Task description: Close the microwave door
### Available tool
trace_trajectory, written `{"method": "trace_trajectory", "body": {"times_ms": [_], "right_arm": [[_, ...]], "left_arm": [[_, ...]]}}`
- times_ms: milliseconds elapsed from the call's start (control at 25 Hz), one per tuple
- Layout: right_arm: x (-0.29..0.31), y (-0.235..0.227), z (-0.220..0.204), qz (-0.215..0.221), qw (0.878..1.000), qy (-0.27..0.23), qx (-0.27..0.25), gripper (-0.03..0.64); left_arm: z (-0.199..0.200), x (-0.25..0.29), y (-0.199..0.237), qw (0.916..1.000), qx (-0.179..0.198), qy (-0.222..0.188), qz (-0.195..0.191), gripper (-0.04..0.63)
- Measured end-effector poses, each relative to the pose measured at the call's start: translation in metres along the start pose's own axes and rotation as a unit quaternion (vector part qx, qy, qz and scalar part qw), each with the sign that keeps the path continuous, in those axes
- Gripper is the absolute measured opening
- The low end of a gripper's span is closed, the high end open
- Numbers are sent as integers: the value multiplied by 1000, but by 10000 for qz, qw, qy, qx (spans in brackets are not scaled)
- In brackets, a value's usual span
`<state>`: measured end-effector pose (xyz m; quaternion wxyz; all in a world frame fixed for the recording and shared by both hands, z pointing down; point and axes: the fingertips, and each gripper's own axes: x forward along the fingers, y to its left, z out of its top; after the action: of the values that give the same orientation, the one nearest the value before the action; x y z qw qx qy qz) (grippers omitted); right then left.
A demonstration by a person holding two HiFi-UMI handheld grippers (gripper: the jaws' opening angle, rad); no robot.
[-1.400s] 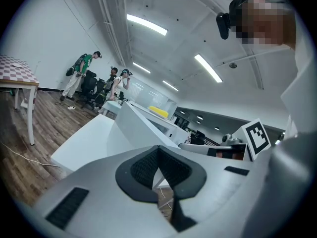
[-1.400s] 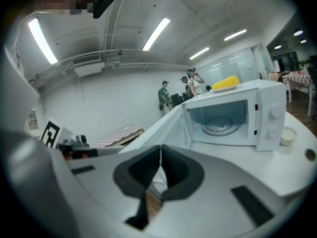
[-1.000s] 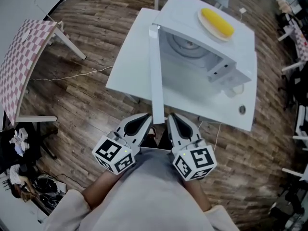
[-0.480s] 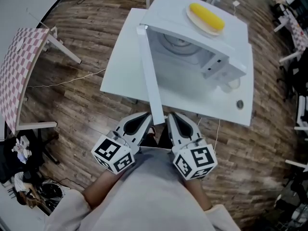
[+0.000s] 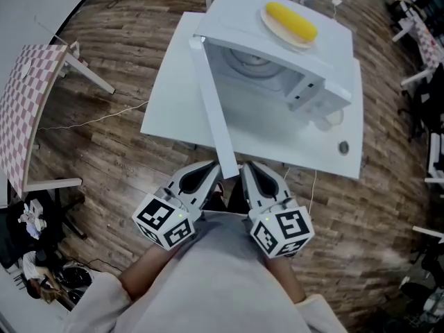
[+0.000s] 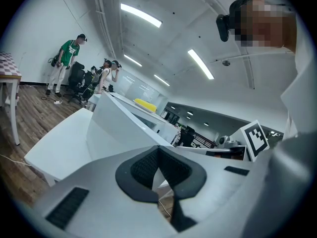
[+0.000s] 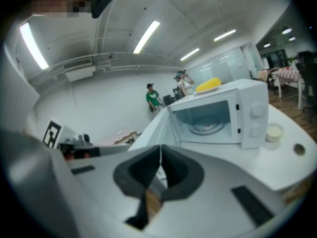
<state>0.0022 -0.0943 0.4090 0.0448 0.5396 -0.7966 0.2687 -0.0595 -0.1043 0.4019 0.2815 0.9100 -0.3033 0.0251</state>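
The white microwave (image 5: 277, 54) stands on a white table (image 5: 166, 109) with its door (image 5: 214, 109) swung wide open toward me. Its cavity with the glass turntable (image 7: 210, 123) is empty. A yellow corn cob (image 5: 291, 19) lies on a plate on top of the microwave. My left gripper (image 5: 210, 170) and right gripper (image 5: 248, 168) hang side by side just off the table's near edge, one on each side of the door's free end. Both are shut with nothing between their jaws. The left gripper view shows the door's outer face (image 6: 124, 125) ahead of the left gripper (image 6: 158, 151); the right gripper (image 7: 160, 151) faces the cavity.
A small white cup (image 5: 334, 121) and a round grey cap (image 5: 343, 147) sit on the table right of the microwave. A checkered table (image 5: 31, 103) stands at the left and a cable (image 5: 90, 120) runs across the wood floor. Two people (image 6: 69, 58) stand far behind.
The head view has shifted, so the microwave and table sit further up and left in the picture. Both grippers keep their places and stay shut.
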Motion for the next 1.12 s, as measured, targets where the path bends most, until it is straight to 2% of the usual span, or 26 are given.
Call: {"method": "trace_trajectory", "body": {"times_ms": [1120], "right_arm": [[-10,-38,11,-308,9992,-114,231,23]], "left_arm": [[-4,39,-16,9991,71,262,-324,18]]}}
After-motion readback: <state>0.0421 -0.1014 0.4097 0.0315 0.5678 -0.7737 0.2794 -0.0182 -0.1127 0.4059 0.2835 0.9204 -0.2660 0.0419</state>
